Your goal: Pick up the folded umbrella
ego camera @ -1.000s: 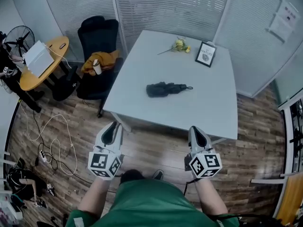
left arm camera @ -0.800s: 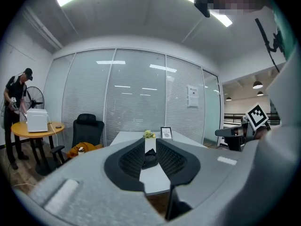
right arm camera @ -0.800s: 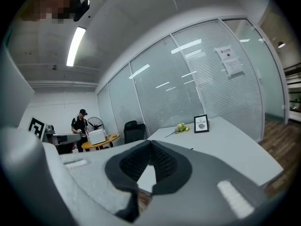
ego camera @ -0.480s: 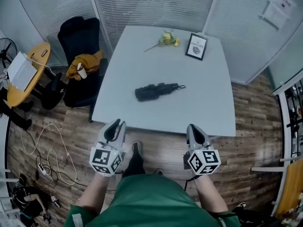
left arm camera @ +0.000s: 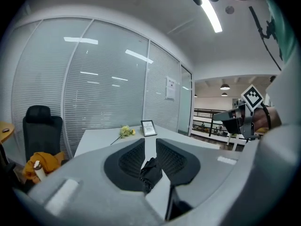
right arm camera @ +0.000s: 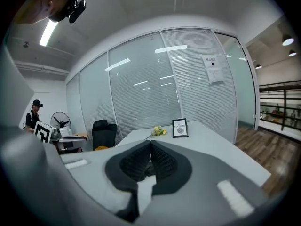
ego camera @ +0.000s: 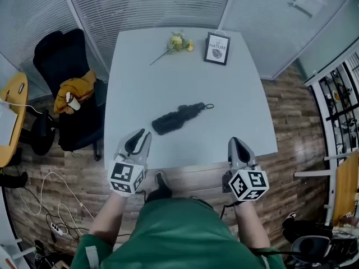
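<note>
The left gripper (ego camera: 139,138) (nearer than the right gripper (ego camera: 236,145), both pressed together, empty) faces the folded umbrella (ego camera: 178,118), slanting away rightward.

Likely an office: blind-covered glass partitions (ego camera: 151,4), white table (ego camera: 168,88), swivel chair (ego camera: 59,52).

Open tabletop (ego camera: 247,122) btwn near edge & umbrella (ego camera: 178,118) (frame (ego camera: 217,48), flower (ego camera: 178,41) far back)
</note>
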{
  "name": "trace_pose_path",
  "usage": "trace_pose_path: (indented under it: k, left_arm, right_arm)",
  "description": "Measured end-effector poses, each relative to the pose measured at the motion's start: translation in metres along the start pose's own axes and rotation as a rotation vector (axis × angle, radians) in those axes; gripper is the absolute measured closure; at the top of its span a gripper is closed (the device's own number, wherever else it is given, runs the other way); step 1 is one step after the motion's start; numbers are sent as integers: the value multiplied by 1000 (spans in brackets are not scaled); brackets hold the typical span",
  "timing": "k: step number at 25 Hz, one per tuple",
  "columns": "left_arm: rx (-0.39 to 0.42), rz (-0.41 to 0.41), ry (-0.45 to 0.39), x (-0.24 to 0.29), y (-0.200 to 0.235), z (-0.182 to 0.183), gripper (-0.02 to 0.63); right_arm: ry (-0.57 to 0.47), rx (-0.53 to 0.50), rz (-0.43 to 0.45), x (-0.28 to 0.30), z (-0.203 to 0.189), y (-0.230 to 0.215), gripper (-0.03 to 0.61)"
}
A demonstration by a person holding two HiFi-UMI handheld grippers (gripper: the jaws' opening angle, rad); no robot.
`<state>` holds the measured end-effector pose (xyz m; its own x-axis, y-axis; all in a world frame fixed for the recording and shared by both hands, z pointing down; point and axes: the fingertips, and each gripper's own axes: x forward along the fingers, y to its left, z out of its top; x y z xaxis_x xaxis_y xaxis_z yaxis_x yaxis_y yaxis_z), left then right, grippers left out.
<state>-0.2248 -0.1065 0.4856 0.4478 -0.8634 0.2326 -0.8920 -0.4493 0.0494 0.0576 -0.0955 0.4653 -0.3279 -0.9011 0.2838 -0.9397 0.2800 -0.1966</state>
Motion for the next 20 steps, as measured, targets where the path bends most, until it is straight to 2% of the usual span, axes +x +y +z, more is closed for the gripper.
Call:
trace_pose_path:
  k: [4, 10, 16, 20]
  left_arm:
    - [16, -98, 55, 39, 19, -8, 532]
    - [66, -291, 196, 86, 17, -19, 523]
    - [118, -370, 290, 122, 9, -12, 476]
    - [193, -404, 380, 146, -10, -19, 421]
  right_arm:
    - [3, 7, -44, 18, 0, 12, 575]
    - [59, -10, -77, 35, -19, 16, 575]
    - [54, 19, -88, 41, -18, -3, 575]
    - [42, 33, -78, 46, -15, -23, 575]
